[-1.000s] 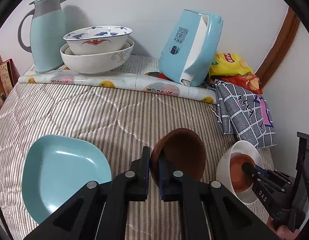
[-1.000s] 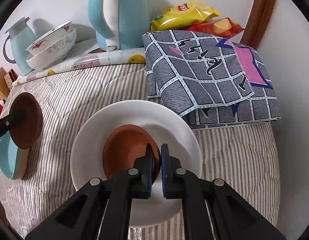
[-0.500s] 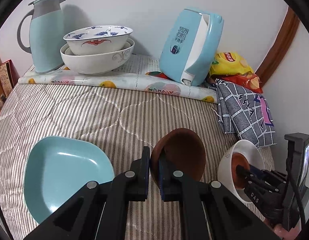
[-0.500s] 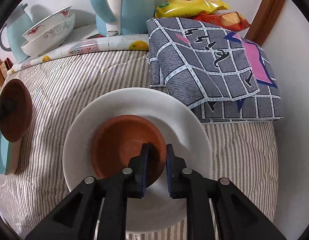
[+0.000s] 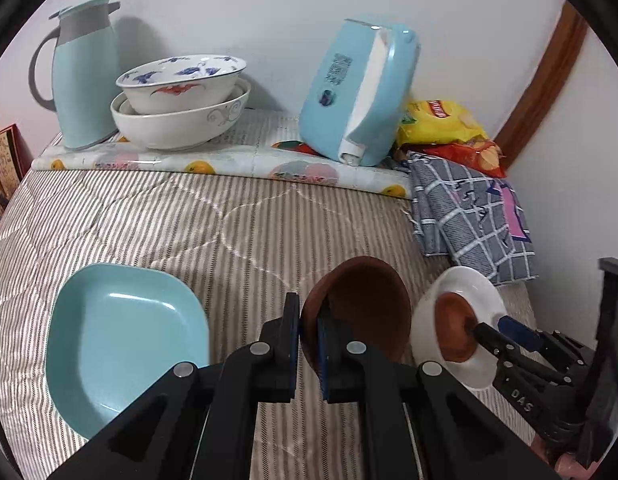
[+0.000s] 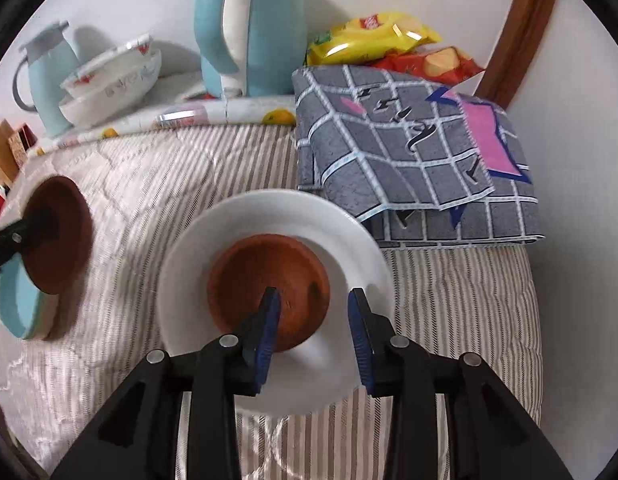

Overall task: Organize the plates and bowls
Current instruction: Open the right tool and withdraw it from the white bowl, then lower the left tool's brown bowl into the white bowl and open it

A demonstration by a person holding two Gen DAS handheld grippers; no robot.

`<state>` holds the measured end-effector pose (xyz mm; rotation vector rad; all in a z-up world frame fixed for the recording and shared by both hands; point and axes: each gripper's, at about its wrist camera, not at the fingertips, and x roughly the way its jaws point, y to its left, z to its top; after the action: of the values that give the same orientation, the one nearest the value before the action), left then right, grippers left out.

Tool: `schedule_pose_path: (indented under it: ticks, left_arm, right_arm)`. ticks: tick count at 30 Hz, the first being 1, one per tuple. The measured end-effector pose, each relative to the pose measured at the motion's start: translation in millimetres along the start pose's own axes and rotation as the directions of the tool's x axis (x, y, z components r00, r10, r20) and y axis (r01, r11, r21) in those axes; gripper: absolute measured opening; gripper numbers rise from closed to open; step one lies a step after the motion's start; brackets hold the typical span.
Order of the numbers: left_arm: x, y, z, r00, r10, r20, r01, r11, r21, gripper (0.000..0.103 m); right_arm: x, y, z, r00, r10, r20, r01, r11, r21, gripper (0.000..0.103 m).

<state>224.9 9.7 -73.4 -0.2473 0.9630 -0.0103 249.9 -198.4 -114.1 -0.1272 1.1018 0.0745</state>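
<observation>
My left gripper (image 5: 309,320) is shut on the rim of a dark brown bowl (image 5: 365,304) and holds it tilted above the striped bed cover. A light blue square plate (image 5: 121,344) lies to its left. At the right, a smaller brown bowl (image 6: 269,276) sits inside a white plate (image 6: 269,216). My right gripper (image 6: 313,298) hovers over that bowl's near rim with its jaws opening. The rim lies between the pads, and they do not touch it. The right wrist view also shows the held bowl (image 6: 59,232) at far left, above the blue plate (image 6: 17,308).
Two stacked patterned white bowls (image 5: 181,104) and a light blue jug (image 5: 85,76) stand on a fruit-print mat (image 5: 229,164) by the back wall. A blue tissue dispenser (image 5: 361,92), snack bags (image 5: 441,120) and a folded grey checked cloth (image 6: 413,152) fill the back right. The wall closes the right side.
The right gripper's jaws, closed on the small brown bowl's rim, have spread apart and let it go in the white plate. The left gripper keeps holding its bowl in place.
</observation>
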Motion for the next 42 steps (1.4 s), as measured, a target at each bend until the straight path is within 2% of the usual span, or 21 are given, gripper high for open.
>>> schedule_pose_path:
  ticks: [3,9,14,20,29,42]
  left_arm:
    - [-6.1,-13.4,0.1,1.000,-0.010,0.010,0.010,1.000,0.018,0.008]
    - [-11.4,-49.2,-2.2,0.999,-0.042,0.010,0.041,0.996,0.081,0.008]
    - [-0.7,-75.0,-6.3,0.994,-0.102,-0.042,0.106,0.990,0.097,0.008]
    - [17.7,-95.6,-12.1,0.991,-0.104,-0.079,0.112,0.988,0.105,0.008]
    - [46.0,-111.9,-14.3,0.989,-0.082,-0.120,0.096,0.989,0.112,0.008]
    - [69.2,-116.9,-12.6,0.981,-0.085,-0.173,0.107,0.987,0.117,0.008]
  right_arm:
    - [-19.0,-9.5,-3.7,0.999,0.015,0.045,-0.016,0.999,0.030,0.043]
    - [-52.0,-36.1,-20.7,0.994,0.011,0.108,-0.021,0.996,0.086,0.044]
    - [-67.9,-60.8,-39.5,0.992,-0.019,0.127,0.003,0.992,0.126,0.045]
    - [-77.7,-91.1,-60.4,0.992,-0.040,0.122,0.016,0.981,0.193,0.045]
    - [-68.0,-112.0,-81.7,0.994,-0.021,0.107,-0.007,0.967,0.255,0.045]
    - [-51.5,-111.8,-76.9,0.993,0.022,0.116,-0.052,0.961,0.270,0.045]
